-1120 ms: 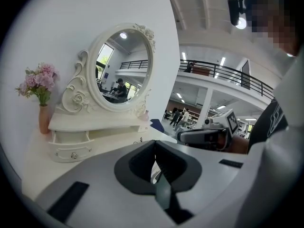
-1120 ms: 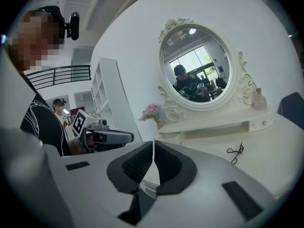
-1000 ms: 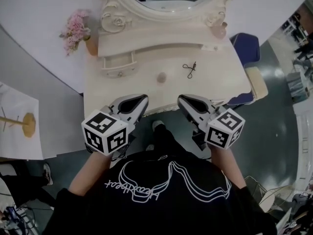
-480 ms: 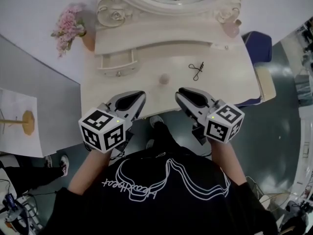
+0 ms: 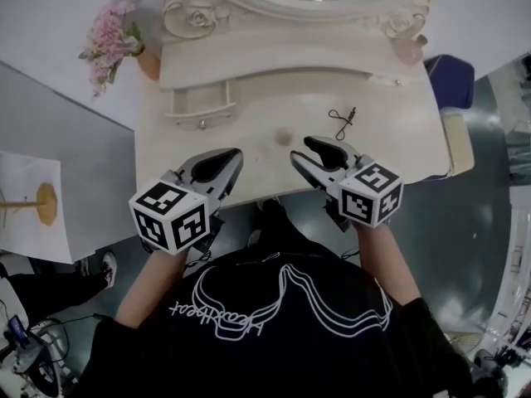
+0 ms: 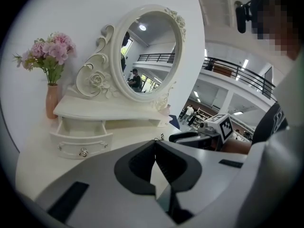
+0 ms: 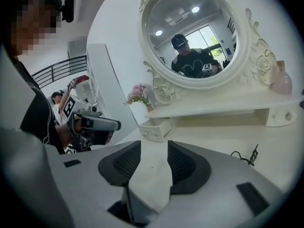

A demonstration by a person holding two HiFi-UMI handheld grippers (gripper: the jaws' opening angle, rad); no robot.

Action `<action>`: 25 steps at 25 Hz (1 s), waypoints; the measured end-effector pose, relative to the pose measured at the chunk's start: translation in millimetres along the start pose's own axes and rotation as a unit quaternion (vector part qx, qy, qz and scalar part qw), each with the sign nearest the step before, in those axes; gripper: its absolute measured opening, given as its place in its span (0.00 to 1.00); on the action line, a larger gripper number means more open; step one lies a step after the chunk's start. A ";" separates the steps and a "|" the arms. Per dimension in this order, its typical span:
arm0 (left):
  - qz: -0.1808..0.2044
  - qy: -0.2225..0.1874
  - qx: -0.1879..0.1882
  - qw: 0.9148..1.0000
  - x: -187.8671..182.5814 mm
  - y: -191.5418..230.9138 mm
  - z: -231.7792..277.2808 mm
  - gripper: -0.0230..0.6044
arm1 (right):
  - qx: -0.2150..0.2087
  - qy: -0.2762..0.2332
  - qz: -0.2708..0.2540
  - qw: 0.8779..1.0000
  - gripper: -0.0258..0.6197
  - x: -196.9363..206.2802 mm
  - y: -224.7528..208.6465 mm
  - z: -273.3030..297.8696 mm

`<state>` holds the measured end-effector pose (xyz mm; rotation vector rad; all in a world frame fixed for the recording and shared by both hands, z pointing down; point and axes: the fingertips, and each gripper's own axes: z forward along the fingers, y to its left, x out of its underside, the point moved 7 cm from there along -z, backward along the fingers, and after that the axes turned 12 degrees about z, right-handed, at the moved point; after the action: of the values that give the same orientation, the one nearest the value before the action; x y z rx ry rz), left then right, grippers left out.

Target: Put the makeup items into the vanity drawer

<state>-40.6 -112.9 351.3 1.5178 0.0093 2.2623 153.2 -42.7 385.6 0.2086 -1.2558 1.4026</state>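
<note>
Right gripper (image 7: 154,145) hovers over the vanity top's (image 5: 390,135) front edge, jaws just opening, nothing between them; left gripper (image 6: 155,143) alongside, closed, empty; eyelash curler (image 5: 341,122) lies mid-top.

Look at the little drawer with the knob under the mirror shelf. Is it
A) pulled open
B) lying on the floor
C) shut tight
A: the little drawer sticks out from under the shelf over the vanity top, and from above you can look right down inside it.
</note>
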 end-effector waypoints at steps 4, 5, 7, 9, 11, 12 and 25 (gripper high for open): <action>-0.005 0.009 -0.010 1.000 4.4 10.7 1.7 0.04 | 0.006 0.024 -0.011 1.000 0.33 3.7 -12.4 18.0; -0.007 0.011 -0.013 1.000 5.9 13.7 2.0 0.04 | 0.003 0.031 -0.010 0.999 0.34 5.6 -15.1 22.4; -0.012 0.016 -0.019 1.000 8.5 19.8 2.4 0.04 | 0.005 0.045 -0.008 0.999 0.36 9.5 -21.7 30.8; -0.018 0.019 -0.024 0.999 10.2 25.0 2.4 0.04 | 0.017 0.055 -0.014 0.998 0.37 12.9 -29.6 38.3; -0.021 0.021 -0.027 0.999 11.5 29.0 2.6 0.04 | 0.031 0.068 -0.024 0.997 0.37 16.6 -37.5 45.6; -0.022 0.023 -0.029 0.999 11.9 31.0 2.8 0.04 | 0.035 0.075 -0.029 0.996 0.37 18.5 -40.9 49.2; -0.030 0.046 -0.047 0.997 19.3 49.6 7.2 0.04 | 0.059 0.125 -0.043 0.989 0.33 29.4 -64.0 77.3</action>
<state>-56.9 -153.3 382.8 1.3471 -0.0237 2.2517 155.2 -99.7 473.3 0.1588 -0.9489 1.3826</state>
